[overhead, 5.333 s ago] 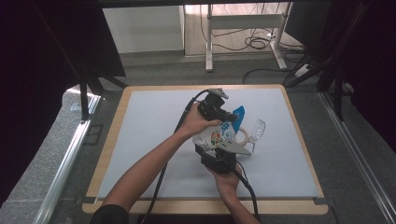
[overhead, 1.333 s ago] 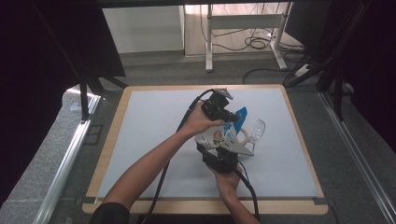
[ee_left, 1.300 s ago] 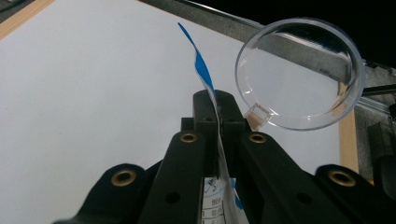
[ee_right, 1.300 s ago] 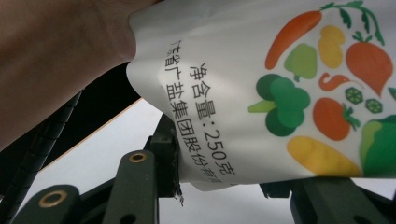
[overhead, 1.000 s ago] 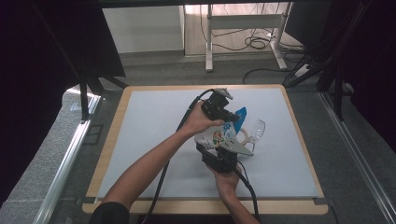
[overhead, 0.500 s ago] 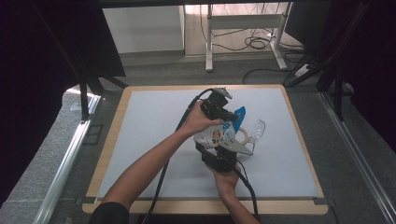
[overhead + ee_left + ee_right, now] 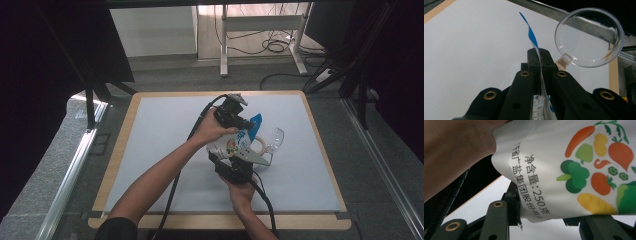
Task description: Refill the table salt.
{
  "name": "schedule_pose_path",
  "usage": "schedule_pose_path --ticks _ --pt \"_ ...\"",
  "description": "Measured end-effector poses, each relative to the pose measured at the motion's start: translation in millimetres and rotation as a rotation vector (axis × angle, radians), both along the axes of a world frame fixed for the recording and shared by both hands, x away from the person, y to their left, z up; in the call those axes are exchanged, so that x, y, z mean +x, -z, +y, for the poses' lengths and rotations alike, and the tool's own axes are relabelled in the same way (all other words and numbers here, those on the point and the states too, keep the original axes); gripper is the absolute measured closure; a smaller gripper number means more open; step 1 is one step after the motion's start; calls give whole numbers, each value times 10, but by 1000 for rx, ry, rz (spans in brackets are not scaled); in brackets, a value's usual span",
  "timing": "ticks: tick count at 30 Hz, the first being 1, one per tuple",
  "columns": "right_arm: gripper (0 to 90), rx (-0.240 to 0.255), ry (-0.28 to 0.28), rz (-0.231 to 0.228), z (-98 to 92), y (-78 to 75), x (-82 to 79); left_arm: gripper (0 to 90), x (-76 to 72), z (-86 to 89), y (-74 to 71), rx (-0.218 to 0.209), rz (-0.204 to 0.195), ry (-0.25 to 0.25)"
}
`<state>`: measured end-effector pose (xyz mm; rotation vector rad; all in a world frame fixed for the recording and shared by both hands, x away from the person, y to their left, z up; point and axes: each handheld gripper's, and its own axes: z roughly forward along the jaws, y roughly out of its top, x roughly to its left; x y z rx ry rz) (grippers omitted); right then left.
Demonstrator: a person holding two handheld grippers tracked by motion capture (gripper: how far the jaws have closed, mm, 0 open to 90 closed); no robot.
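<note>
A white pouch (image 7: pixel 235 143) with a blue top and printed vegetables is held between both grippers over the middle of the white mat (image 7: pixel 160 145). My left gripper (image 7: pixel 247 125) comes in from the far side. In the left gripper view, my left gripper (image 7: pixel 540 56) is shut on the pouch's thin blue top edge (image 7: pixel 532 37). My right gripper (image 7: pixel 238 154) holds the pouch from the near side. In the right gripper view, my right gripper (image 7: pixel 549 213) is shut on the bottom of the pouch (image 7: pixel 574 167), with the jaws on either side of it.
A clear plastic scoop (image 7: pixel 272 141) with a round bowl lies on the mat just right of the pouch, and the same scoop (image 7: pixel 589 37) sits beyond the left jaws. The wooden table edge (image 7: pixel 320 130) frames the mat. Cables trail from both grippers toward the person.
</note>
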<state>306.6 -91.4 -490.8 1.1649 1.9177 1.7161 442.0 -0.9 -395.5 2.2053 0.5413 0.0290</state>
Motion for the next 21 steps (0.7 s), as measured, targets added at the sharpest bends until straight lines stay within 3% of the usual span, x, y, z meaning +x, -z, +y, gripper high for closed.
schedule_pose_path --ticks 21 --pt "585 1 9 -2 -8 -2 -16 896 -4 -16 -3 -5 3 14"
